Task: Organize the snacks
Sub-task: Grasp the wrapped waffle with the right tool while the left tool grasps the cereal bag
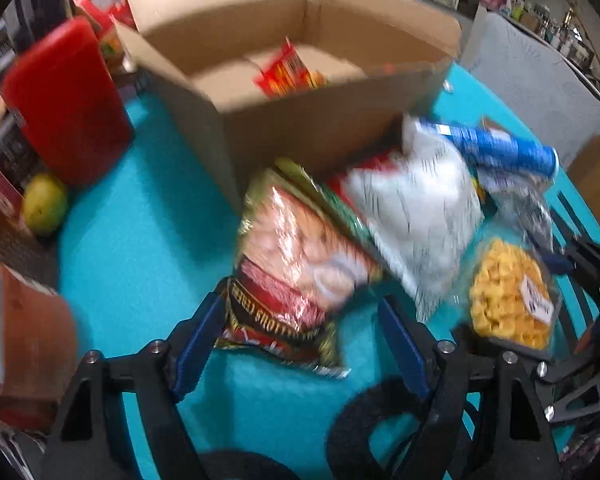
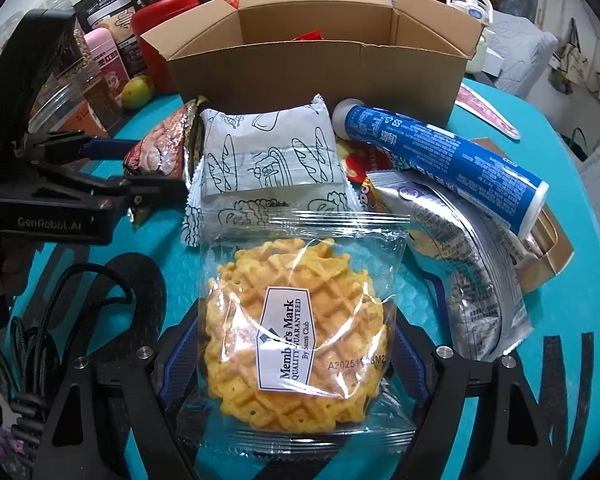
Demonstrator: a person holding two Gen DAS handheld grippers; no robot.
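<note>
Right tongs (image 2: pixel 296 360) had the clear-wrapped waffle snack (image 2: pixel 296 332) sitting between the blue pads, seemingly clamped on it, down on the teal tabletop (image 2: pixel 560 264). Left tongs (image 1: pixel 300 344) were spread apart around the corner of a shiny red chip bag (image 1: pixel 300 264) (pretty blurry view). Open cardboard box (image 2: pixel 312 68) stood just behind the pile, one red packet (image 1: pixel 288 72) inside.
</note>
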